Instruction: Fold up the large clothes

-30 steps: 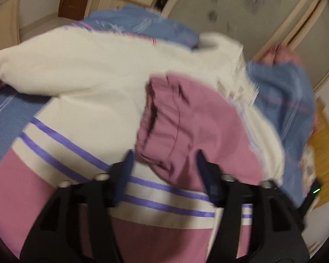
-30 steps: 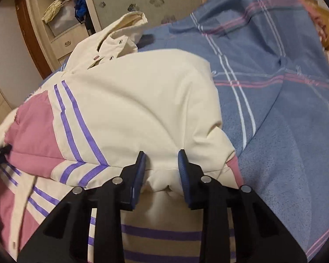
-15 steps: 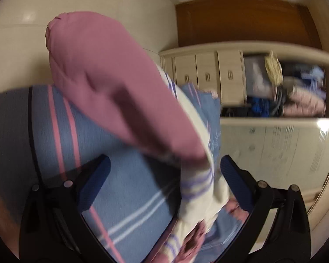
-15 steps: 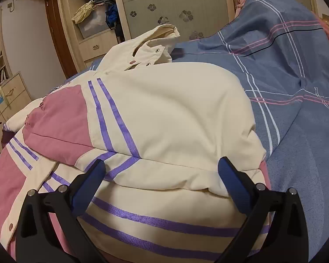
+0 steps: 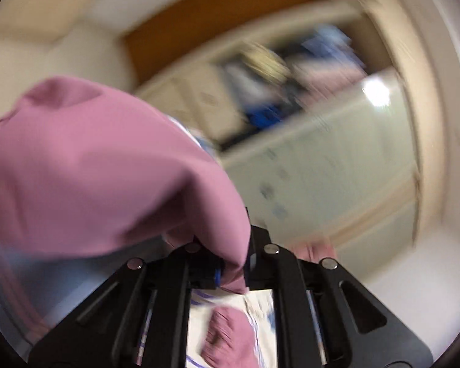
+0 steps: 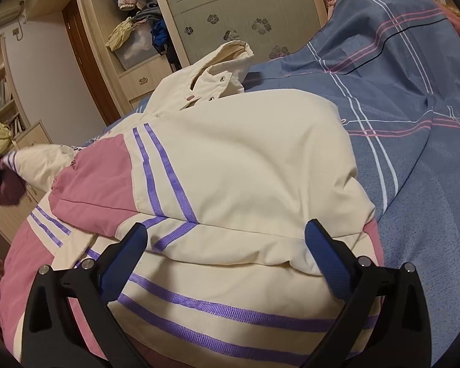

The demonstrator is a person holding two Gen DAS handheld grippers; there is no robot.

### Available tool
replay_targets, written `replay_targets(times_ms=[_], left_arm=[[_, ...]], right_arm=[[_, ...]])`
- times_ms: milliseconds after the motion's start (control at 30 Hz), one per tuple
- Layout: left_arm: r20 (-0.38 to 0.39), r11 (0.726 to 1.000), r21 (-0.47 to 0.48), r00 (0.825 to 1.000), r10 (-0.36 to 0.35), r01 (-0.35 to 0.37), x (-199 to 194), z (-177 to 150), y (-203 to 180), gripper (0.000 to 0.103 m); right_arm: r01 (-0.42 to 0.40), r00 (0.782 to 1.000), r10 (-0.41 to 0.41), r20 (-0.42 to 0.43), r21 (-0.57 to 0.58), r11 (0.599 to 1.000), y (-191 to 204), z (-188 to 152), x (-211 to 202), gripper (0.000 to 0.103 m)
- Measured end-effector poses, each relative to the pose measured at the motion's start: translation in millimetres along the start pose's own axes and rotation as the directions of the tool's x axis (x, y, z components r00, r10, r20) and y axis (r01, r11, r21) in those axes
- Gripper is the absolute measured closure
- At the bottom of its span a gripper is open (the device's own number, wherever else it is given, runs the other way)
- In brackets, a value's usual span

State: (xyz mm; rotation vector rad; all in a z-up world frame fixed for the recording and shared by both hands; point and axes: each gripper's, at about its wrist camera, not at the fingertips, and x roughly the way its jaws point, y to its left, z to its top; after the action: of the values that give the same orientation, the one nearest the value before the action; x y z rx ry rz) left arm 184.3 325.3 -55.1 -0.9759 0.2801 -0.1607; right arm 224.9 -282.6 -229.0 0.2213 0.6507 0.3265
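A cream, pink and purple-striped jacket (image 6: pixel 236 168) lies partly folded on the bed, collar at the far end. My right gripper (image 6: pixel 227 254) is open just above its folded cream edge, fingers apart and holding nothing. My left gripper (image 5: pixel 233 263) is shut on the jacket's pink sleeve (image 5: pixel 101 168), which bulges up over the fingers; this view is blurred. In the right wrist view the sleeve end (image 6: pixel 12 184) and the left gripper show at the far left edge.
The blue plaid bedspread (image 6: pixel 414 122) covers the bed to the right. A wardrobe with patterned sliding doors (image 6: pixel 230 9) and open shelves of clothes (image 6: pixel 138 30) stands behind. A brown door (image 6: pixel 86 61) and shelving stand at left.
My left gripper has shut on the pink sleeve and lifted it off to the left. My right gripper let go of the cream edge, opened and pulled back a little.
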Motion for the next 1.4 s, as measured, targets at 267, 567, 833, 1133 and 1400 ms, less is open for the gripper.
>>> replay_targets(times_ms=[267, 567, 833, 1133, 1400], left_arm=[[-0.536, 0.793, 0.576, 0.825, 0.182, 0.199, 122, -224, -175, 0.048], [-0.585, 0.566, 0.757, 0.724, 0.365, 0.326, 97, -346, -183, 0.013], [-0.406, 0.669, 0.743, 0.808, 0.426, 0.020, 95, -285, -144, 0.009], [-0.453, 0.807, 0.483, 0.692, 0.562, -0.339, 150, -222, -20, 0.006], [-0.328, 0.794, 0.453, 0.752, 0.571, -0.406, 134, -204, -9, 0.007]], right_arm=[[-0.130, 0.991, 0.120, 0.064, 0.169, 0.977, -25, -3, -19, 0.001], [-0.146, 0.988, 0.112, 0.109, 0.393, 0.908, -61, -23, -80, 0.001], [-0.201, 0.979, 0.186, 0.078, 0.445, 0.872, -49, -1, -81, 0.001], [-0.149, 0.975, 0.178, -0.130, 0.206, 0.967, 38, 29, -26, 0.081], [-0.175, 0.984, 0.175, -0.019, 0.010, 0.984, 92, 96, -15, 0.094]])
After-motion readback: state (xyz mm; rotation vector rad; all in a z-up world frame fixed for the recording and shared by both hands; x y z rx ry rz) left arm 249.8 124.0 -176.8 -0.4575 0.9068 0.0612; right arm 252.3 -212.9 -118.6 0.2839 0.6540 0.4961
